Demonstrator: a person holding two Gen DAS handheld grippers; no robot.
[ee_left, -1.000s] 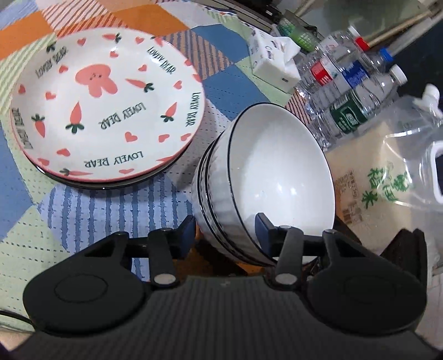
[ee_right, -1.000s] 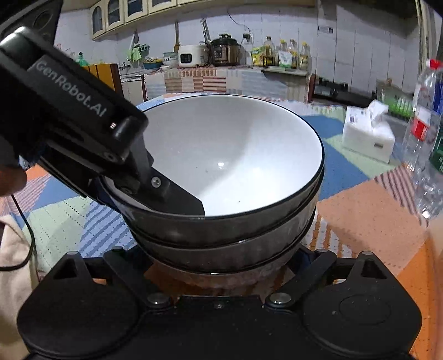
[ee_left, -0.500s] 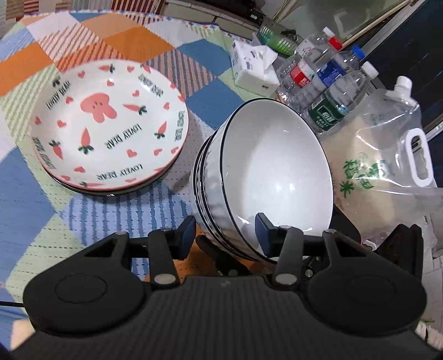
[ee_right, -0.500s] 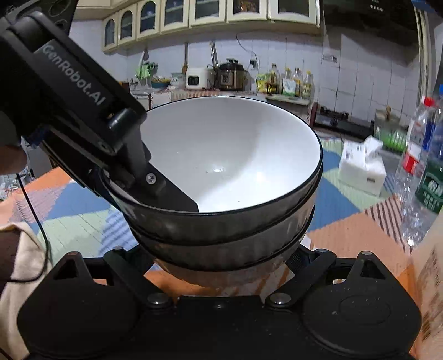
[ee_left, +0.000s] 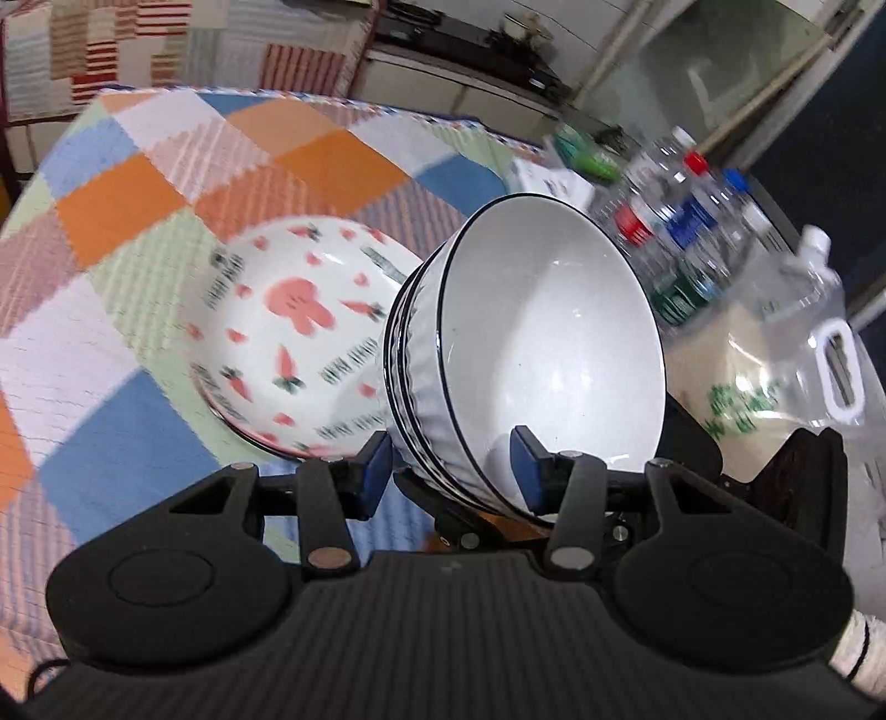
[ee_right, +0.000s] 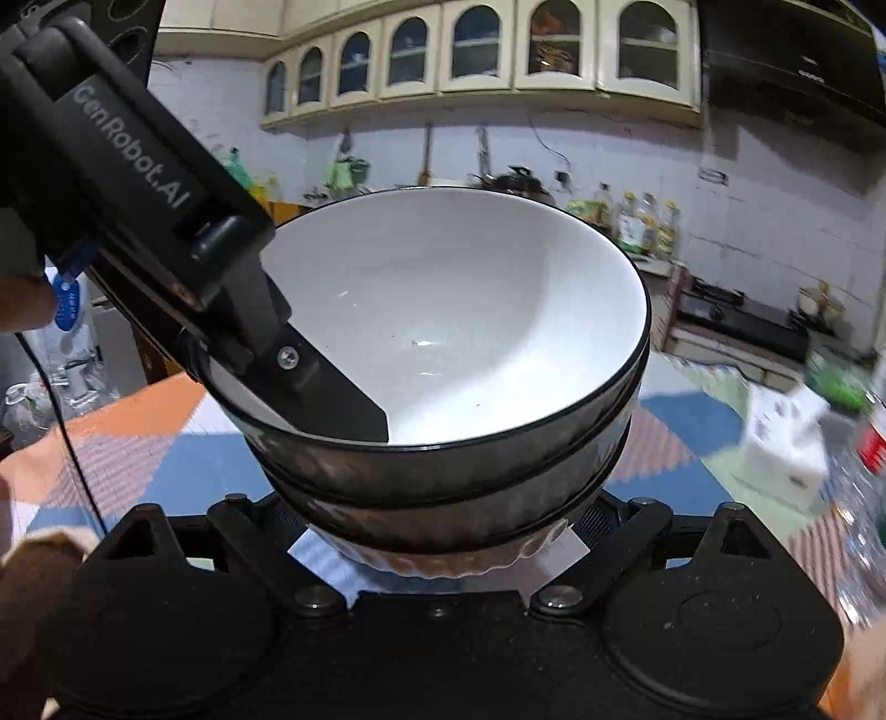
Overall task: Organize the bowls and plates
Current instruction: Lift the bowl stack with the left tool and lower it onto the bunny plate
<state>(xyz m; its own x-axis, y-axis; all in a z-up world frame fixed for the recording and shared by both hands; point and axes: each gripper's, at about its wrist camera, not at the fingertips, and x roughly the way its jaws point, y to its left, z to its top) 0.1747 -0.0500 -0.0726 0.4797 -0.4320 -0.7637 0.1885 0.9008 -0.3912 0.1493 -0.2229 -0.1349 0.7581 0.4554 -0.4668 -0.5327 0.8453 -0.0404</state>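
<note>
lifted bowl stack [ee_left: 531,343] tilts in both claws.

The left wrist camera looks steeply down, very close over the stack of bowls [ee_left: 531,354], toward the patchwork tablecloth [ee_left: 138,210] beyond. The right wrist camera sits low beside the same stack [ee_right: 459,354], facing level toward kitchen cabinets [ee_right: 476,50]. The 2 views share the bowls.
</note>
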